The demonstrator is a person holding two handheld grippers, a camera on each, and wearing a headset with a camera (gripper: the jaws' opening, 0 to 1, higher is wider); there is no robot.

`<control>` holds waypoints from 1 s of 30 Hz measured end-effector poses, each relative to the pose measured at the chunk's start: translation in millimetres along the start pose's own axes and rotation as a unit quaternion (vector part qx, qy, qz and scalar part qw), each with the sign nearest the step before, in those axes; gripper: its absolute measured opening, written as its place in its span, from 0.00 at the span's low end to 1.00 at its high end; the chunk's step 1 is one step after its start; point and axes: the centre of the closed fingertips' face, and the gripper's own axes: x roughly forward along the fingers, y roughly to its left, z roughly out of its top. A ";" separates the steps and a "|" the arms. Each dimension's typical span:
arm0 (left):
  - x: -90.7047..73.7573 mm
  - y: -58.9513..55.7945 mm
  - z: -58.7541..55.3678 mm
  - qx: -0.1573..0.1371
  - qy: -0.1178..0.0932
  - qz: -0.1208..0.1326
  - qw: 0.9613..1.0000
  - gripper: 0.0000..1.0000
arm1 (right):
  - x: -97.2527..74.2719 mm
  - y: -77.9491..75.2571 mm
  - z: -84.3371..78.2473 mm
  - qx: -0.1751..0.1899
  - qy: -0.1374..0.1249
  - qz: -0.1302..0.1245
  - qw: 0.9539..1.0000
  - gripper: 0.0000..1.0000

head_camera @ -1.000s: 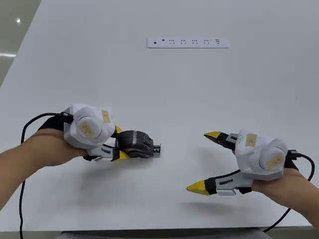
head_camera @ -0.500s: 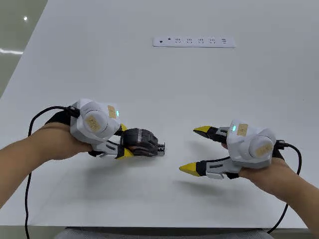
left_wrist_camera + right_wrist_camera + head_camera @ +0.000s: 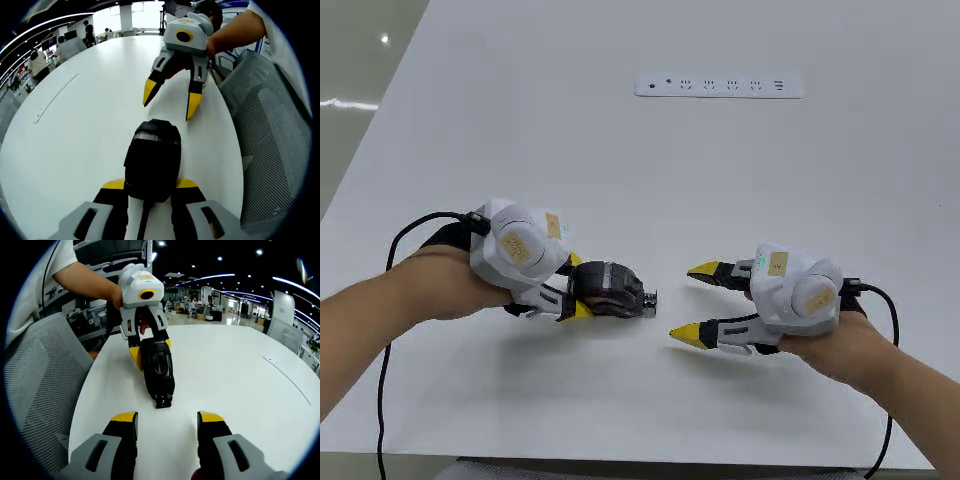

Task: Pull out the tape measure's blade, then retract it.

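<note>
- Left gripper (image 3: pixel 576 287) is clamping the tape measure (image 3: pixel 612 289) between its jaws.
- Right gripper (image 3: pixel 692 302) is hovering wide open, empty — blade hook (image 3: pixel 650 298) just ahead.
- Blade is sitting unpulled; both steps are waiting.

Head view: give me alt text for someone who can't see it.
The left hand-held gripper clamps a black tape measure on a white table, its blade end facing the open right hand-held gripper, which is not touching it. A white power strip lies farther back.
</note>
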 end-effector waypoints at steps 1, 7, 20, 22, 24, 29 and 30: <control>-0.1 -0.1 -0.1 0.000 -0.001 -0.001 1.000 0.29 | 2.1 -0.3 0.3 -0.001 0.001 0.001 1.000 0.43; -0.1 0.5 -1.0 0.001 -0.001 -0.004 1.000 0.30 | 12.9 5.3 2.2 -0.013 0.001 0.016 1.000 0.40; 0.4 1.8 -1.9 0.001 0.004 -0.009 1.000 0.30 | 29.3 2.6 4.5 -0.021 -0.002 0.028 0.999 0.29; 0.6 1.7 -2.0 0.001 0.004 -0.011 1.000 0.30 | 30.7 2.7 4.7 -0.021 -0.004 0.030 0.999 0.27; 0.6 2.1 -2.2 -0.001 0.004 -0.013 1.000 0.30 | 32.0 2.6 5.3 -0.019 -0.003 0.030 0.999 0.24; 0.7 1.3 -1.9 -0.004 0.002 -0.014 1.000 0.30 | 33.6 2.2 7.3 -0.018 -0.006 0.031 0.999 0.20; 0.6 1.3 -1.8 -0.004 0.002 -0.014 1.000 0.30 | 34.0 2.5 7.2 -0.017 -0.005 0.033 0.999 0.19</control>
